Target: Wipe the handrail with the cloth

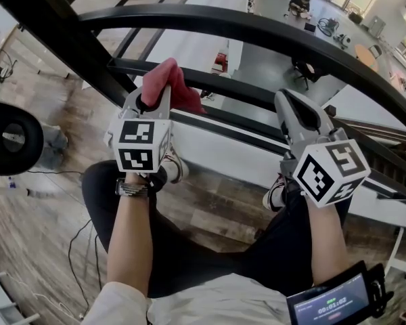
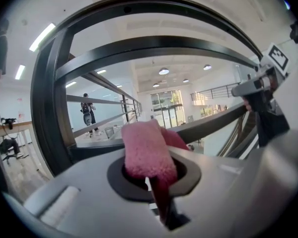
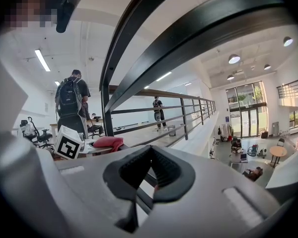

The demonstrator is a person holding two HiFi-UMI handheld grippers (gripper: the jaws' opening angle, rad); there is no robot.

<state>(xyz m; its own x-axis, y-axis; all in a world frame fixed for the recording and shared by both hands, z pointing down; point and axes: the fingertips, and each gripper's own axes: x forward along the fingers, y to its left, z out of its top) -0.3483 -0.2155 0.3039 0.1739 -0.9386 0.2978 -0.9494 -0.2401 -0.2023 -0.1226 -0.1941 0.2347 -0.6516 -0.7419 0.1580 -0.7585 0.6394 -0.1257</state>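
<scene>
Wood-plank floor (image 1: 210, 212) lies under a black railing. Pink, fuzzy cloth (image 2: 148, 150), folded thick, is pinched in the left gripper's (image 1: 153, 95) jaws at the lower bar (image 1: 247, 92), beneath the curved handrail (image 1: 257, 29). The right gripper (image 1: 292, 107), jaws closed on nothing, hovers just beside that bar.

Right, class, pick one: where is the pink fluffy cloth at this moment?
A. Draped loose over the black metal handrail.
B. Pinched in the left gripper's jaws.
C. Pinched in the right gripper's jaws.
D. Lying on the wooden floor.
B: the jaws of the left gripper are shut on the pink fluffy cloth; those of the right gripper meet with nothing between them.
</scene>
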